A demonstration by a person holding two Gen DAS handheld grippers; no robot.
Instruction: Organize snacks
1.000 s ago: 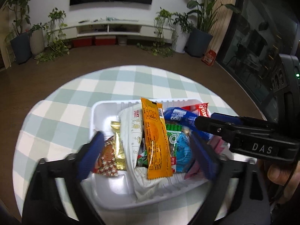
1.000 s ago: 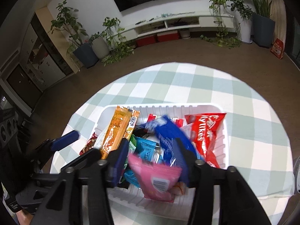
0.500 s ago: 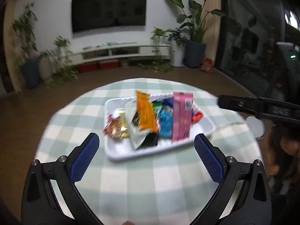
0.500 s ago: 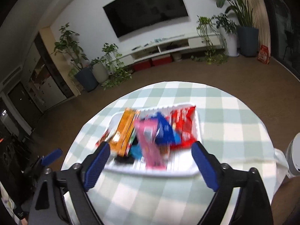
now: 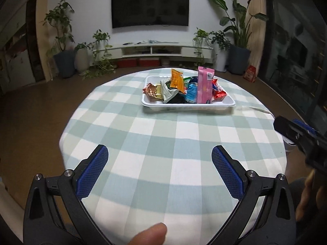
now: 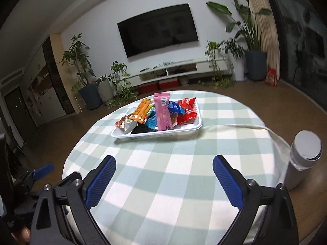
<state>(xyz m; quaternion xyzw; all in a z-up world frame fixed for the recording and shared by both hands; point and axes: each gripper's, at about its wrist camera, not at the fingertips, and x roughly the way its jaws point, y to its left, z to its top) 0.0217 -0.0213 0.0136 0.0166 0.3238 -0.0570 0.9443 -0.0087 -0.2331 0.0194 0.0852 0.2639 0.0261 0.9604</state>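
Both our left hand-held gripper [image 5: 159,170] and right hand-held gripper [image 6: 163,180] released, we'd pinch the light, crinkly pink packet [image 5: 205,87], leaning at twelve o'clock in the tray [image 5: 188,107], mid-body.

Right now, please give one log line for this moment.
left gripper: open, empty | right gripper: open, empty | snacks: in tray

We look from both wrists, low over the worktop's [image 5: 163,143] near edge, toward the far-off snack tray [image 5: 188,104] and television wall [image 6: 157,28], which both views share.
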